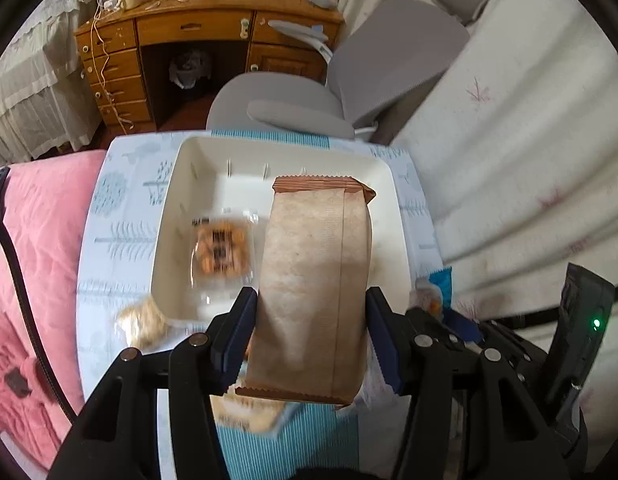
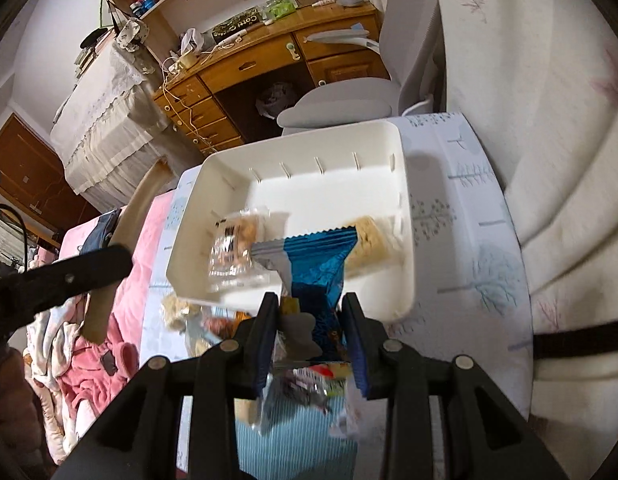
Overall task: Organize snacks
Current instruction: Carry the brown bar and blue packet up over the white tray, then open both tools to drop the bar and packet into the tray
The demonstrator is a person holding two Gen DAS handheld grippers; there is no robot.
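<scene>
My left gripper [image 1: 311, 308] is shut on a long brown paper snack packet [image 1: 315, 280], held over the near right part of a white bin [image 1: 189, 152]. A clear pack of orange biscuits [image 1: 221, 250] lies in the bin. My right gripper [image 2: 311, 312] is shut on a blue foil snack packet [image 2: 315, 264], held above the bin's near edge [image 2: 405, 216]. In the right wrist view the bin holds the clear biscuit pack [image 2: 235, 246] and a beige bar [image 2: 373, 240].
Loose snacks lie on the tree-print tablecloth [image 1: 117, 220] near the bin: a pale cracker pack [image 1: 141, 322] and several packets under the grippers [image 2: 305, 388]. A grey chair [image 1: 349, 80] and wooden desk [image 1: 189, 28] stand beyond; pink bedding [image 1: 41, 240] lies left.
</scene>
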